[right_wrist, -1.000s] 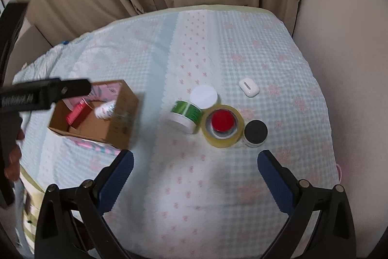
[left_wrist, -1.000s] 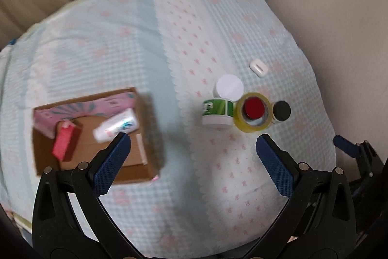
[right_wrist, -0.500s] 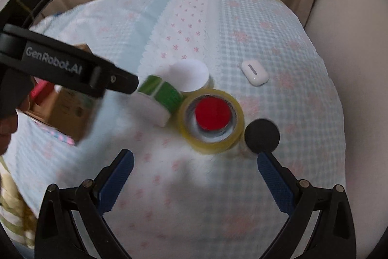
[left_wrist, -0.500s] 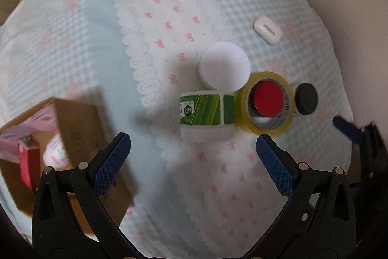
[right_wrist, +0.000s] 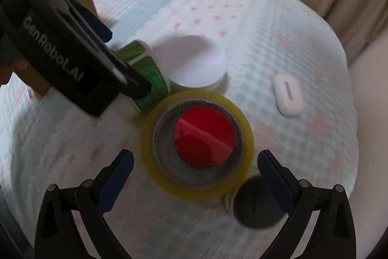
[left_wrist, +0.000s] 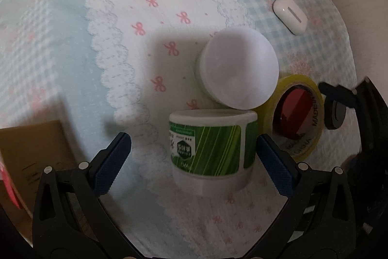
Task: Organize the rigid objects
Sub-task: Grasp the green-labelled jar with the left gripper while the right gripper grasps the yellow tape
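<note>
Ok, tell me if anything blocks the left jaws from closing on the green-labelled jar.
Nothing visible does. The left gripper is open with the green-labelled jar between its jaws; the tape roll sits close outside the right jaw.

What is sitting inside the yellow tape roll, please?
A red cap fills the hole of the tape roll. Whatever the cap belongs to is hidden below it by the roll.

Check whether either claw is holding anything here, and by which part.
Nothing is held. The left claw is open around the green-labelled white plastic jar; the right claw is open over the yellow tape roll.
</note>
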`<state>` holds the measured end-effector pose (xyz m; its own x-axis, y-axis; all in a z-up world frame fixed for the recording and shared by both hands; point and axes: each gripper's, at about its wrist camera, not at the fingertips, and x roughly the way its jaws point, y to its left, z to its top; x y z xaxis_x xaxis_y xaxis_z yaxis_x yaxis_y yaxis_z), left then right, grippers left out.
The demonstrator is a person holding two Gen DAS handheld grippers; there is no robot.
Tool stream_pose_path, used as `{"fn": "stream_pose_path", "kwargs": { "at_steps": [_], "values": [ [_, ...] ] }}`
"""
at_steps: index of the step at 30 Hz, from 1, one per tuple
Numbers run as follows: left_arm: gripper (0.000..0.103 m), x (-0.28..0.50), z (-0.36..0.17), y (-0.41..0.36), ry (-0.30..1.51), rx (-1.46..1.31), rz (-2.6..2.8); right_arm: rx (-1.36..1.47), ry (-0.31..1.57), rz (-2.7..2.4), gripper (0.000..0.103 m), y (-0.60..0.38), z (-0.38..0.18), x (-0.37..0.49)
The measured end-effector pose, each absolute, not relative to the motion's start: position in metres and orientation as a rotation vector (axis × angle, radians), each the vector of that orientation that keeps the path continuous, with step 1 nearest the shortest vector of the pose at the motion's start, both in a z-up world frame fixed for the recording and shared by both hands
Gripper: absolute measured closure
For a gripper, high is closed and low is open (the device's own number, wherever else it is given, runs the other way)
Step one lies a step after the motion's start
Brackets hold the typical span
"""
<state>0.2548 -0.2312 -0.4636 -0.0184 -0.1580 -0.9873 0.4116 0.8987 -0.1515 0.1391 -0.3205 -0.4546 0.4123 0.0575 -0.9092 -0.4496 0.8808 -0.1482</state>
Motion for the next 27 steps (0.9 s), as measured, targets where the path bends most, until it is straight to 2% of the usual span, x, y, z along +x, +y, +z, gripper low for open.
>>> {"fn": "stream_pose_path", "kwargs": {
  "at_steps": [2,4,6,8,9,18,27],
  "values": [
    [0.005,0.256,-0.47,-0.234,1.539,0.204,-0.466,-0.404,1.117,0.347,0.001,-0.322,-0.461,0.147],
    [0.014,0.258,-0.476,-0.236,1.555,0.192,-0.478,-0.391,1.125,0.362,0.001,-0.324,-0.465,0.151],
    [0.017,0.261,-0.48,-0.237,1.566,0.173,-0.49,-0.376,1.135,0.382,0.002,-0.326,-0.468,0.155],
    [0.025,0.263,-0.483,-0.238,1.574,0.154,-0.507,-0.372,1.131,0.39,0.005,-0.325,-0.466,0.155],
    [0.034,0.263,-0.485,-0.238,1.582,0.139,-0.526,-0.371,1.134,0.392,0.006,-0.325,-0.466,0.157],
    [0.035,0.258,-0.481,-0.248,1.543,0.173,-0.515,-0.377,1.139,0.384,0.007,-0.323,-0.467,0.156],
    [0.035,0.251,-0.43,-0.234,1.458,0.165,-0.484,-0.323,1.119,0.341,0.007,-0.323,-0.447,0.156]
  ]
}}
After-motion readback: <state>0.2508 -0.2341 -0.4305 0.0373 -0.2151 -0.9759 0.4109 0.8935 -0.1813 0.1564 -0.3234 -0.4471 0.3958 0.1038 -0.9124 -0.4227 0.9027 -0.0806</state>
